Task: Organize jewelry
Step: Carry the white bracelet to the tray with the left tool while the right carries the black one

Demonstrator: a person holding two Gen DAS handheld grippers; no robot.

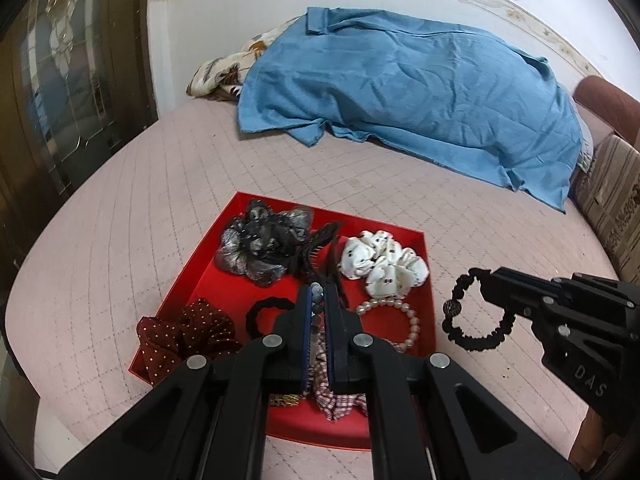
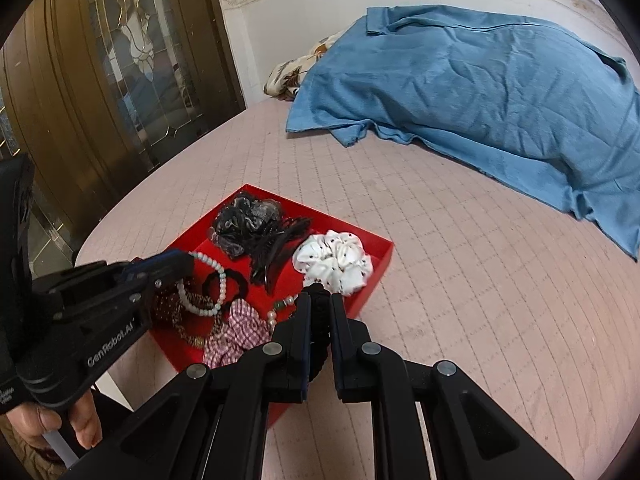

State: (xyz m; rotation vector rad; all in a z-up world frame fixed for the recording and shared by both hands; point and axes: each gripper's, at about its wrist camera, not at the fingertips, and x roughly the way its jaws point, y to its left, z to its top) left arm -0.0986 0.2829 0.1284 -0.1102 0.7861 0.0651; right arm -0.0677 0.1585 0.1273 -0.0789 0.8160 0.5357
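Left gripper (image 1: 318, 300) pinches a pale bead bracelet (image 2: 204, 280) above the red tray (image 1: 428, 280) on the bed. Right gripper (image 2: 320, 312) pinches a black bracelet (image 1: 472, 312), held just right of the tray's right edge.

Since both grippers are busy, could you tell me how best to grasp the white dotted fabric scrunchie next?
Pinch one puffy outer fold of the white dotted fabric scrunchie from above: it lies flat in the red tray's far right corner, clear of neighbours, its ruffles raised.
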